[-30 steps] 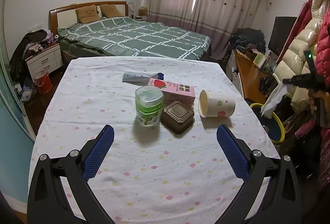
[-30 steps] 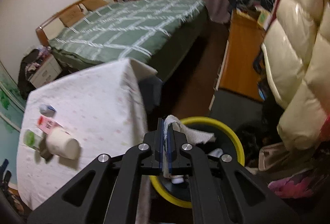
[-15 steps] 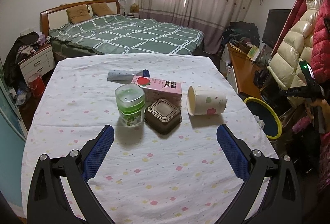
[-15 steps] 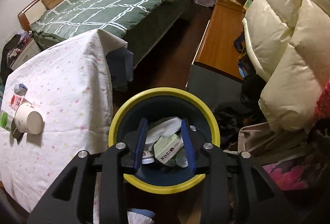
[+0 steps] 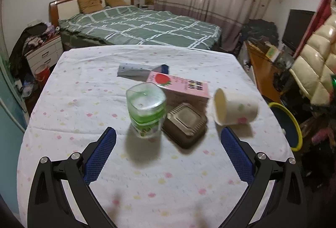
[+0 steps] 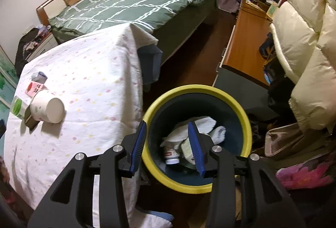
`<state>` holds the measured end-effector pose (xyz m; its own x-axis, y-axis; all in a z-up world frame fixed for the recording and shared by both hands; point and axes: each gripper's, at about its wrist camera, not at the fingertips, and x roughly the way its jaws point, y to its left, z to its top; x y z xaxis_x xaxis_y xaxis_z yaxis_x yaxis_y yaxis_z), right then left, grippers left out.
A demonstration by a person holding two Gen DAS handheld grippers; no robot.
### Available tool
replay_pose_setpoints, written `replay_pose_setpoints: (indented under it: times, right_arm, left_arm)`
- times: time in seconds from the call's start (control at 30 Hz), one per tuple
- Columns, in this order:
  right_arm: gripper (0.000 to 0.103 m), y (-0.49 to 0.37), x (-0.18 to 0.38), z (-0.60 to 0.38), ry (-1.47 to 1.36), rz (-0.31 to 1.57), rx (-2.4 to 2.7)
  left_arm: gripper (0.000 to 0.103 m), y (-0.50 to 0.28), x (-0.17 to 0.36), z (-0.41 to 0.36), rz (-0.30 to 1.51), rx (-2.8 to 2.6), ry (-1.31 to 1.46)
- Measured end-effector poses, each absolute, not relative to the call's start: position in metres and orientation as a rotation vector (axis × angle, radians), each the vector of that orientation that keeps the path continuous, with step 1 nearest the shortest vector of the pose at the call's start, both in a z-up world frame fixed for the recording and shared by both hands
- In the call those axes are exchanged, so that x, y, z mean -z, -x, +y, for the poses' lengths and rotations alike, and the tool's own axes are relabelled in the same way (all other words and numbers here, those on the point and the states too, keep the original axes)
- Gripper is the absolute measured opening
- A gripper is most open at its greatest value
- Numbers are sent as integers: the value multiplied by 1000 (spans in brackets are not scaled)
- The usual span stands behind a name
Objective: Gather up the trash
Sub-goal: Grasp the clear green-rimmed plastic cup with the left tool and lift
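Note:
On the white dotted tablecloth (image 5: 88,85) lie a green-labelled clear container (image 5: 146,109), a brown square box (image 5: 184,124), a pink strawberry carton (image 5: 180,86), a grey-blue carton (image 5: 138,71) and a tipped paper cup (image 5: 235,107). My left gripper (image 5: 168,134) hangs open just short of the container and brown box. My right gripper (image 6: 167,127) hovers over the yellow-rimmed dark bin (image 6: 212,93), its jaws opening with nothing between them. A crumpled white tissue (image 6: 201,125), a small bottle (image 6: 171,154) and a packet lie inside the bin.
The bin (image 5: 294,121) stands on the floor off the table's right edge. A green checked bed (image 5: 142,26) is behind the table, a wooden desk (image 6: 243,47) and cream padded coats (image 6: 302,43) to the right, a nightstand (image 5: 44,53) at left.
My right gripper went from shut on the white tissue to open, and the tissue now lies in the bin. My left gripper moved closer to the items on the table.

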<state>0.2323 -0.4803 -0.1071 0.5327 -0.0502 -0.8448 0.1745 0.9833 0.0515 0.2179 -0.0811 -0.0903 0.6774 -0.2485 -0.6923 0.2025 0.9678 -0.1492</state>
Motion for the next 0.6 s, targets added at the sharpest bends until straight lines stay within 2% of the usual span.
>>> replay_pose_setpoints:
  times: [0.3, 0.47, 0.6]
  right_arm:
    - [40, -223, 122, -460, -154, 998, 73]
    - [40, -223, 130, -461, -171, 1008, 70]
    - [40, -223, 131, -462, -176, 1008, 68]
  left_arm:
    - [97, -278, 110, -75, 834, 214, 92]
    - [83, -297, 120, -75, 854, 202, 86]
    - [77, -307, 131, -75, 879, 202, 84]
